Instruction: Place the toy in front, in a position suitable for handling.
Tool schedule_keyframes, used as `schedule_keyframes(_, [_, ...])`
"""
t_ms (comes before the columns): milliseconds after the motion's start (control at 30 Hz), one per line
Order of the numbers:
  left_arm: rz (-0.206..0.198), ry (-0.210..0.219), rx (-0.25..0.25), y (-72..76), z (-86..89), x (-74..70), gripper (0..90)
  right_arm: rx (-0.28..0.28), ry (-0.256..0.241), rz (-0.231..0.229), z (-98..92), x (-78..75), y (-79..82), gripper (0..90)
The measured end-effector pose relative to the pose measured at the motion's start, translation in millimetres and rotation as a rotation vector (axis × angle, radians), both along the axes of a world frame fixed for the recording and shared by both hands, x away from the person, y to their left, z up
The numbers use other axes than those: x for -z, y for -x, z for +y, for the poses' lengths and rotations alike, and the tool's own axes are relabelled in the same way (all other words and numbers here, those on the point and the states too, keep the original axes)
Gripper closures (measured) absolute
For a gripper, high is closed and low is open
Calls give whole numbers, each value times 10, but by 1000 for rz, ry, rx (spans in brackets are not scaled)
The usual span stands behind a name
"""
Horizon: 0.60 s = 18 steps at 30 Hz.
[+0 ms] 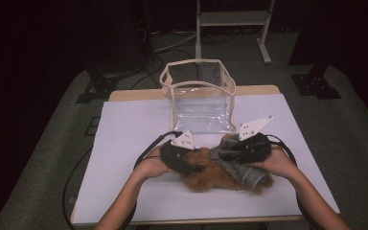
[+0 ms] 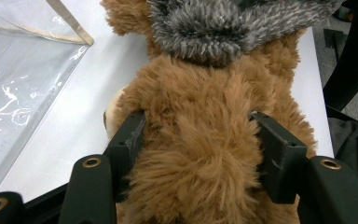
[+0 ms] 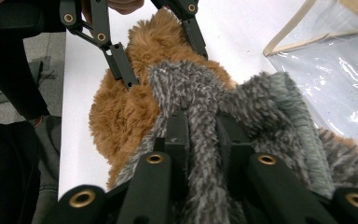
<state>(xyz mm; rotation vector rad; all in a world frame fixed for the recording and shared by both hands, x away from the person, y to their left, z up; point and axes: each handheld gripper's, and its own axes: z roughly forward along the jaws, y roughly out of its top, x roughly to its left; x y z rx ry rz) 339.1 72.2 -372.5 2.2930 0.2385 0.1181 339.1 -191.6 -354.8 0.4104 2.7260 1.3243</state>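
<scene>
Basically brown fuzzy plush toy (image 2: 200,154) w/ grey fuzzy cloth (image 3: 200,102) atop.

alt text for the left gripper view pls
The left tongs clamp the fluffy body of a brown plush toy lying on a white table, one black jaw pressed into each side. A grey fuzzy fabric piece drapes over the toy's far end; a clear plastic bag lies at left.

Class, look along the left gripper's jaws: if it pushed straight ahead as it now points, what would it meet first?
The left gripper already clamps the brown plush toy; pushing on, it would probably meet the grey fuzzy cloth lying across the toy.
</scene>
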Motion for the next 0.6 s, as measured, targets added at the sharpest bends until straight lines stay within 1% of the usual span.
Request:
schedule_keyframes(67, [2, 1, -3, -9, 2, 3, 413, 4, 4, -12, 14, -5, 12, 704])
schedule_keyframes(100, [3, -1, -1, -15, 5, 2, 412, -1, 8, -12, 33, -22, 19, 628])
schedule_keyframes(133, [5, -1, -3, -19, 7, 1, 412, -1, 8, -12, 33, -22, 19, 628])
schedule_keyframes(167, [6, -1, -4, -23, 11, 0, 412, -5, 8, 0, 47, -41, 19, 575])
schedule_keyframes(200, [6, 0, -5, -26, 13, 0, 412, -8, 9, 3, 52, -74, 25, 556])
schedule_keyframes(233, [5, -1, -4, -28, 15, -1, 411, -7, 11, 0, 55, -110, 39, 536])
schedule_keyframes(300, [6, -3, -5, -30, 18, -3, 410, -14, 27, -22, 50, -180, 68, 492])
schedule_keyframes(367, [5, -5, -3, -34, 22, -4, 409, -14, 41, -49, 16, -245, 109, 480])
schedule_keyframes(400, [5, -5, -3, -36, 25, -3, 409, -12, 41, -55, -16, -270, 127, 476])
schedule_keyframes(433, [6, -4, -5, -37, 27, -2, 408, -4, 46, -60, -87, -296, 154, 465])
schedule_keyframes(467, [8, -3, -6, -39, 28, -2, 408, -4, 46, -60, -87, -296, 154, 465])
schedule_keyframes(533, [6, -4, -5, -40, 27, -3, 407, 2, 53, -64, -167, -290, 179, 467])
schedule_keyframes(600, [6, -6, -2, -40, 23, -5, 408, 13, 55, -46, -225, -243, 186, 475])
